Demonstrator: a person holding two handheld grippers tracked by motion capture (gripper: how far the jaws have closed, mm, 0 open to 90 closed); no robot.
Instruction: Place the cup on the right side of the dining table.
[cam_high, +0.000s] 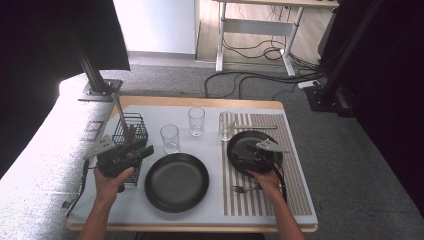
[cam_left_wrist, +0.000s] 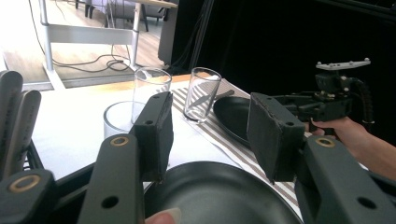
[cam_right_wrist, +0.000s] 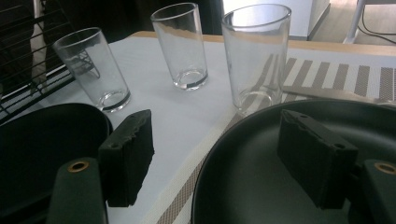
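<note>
Straddling the striped-mat plate (cam_right_wrist: 261, 177) rim, right hand-held gripper (cam_right_wrist: 219, 158) is released w/ nothing gripped, plate lying directly below it.

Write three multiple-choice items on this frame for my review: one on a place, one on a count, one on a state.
1. Where does the fork lie?
A. On the striped mat, near the person's edge of the table
B. Inside the wire basket
C. On the larger plate

2. How many drinking glasses stand on the table?
A. Two
B. Three
C. Five

3. How do the jaws of the right gripper stand?
A. Shut on a glass
B. Shut on the fork
C. Open, with nothing between them

Answers:
1. A: in the high view the fork rests on the striped mat, in front of the smaller plate.
2. B: three clear glasses stand in a loose row behind the plates.
3. C: in the right gripper view the pads stand apart above the plate rim.
</note>
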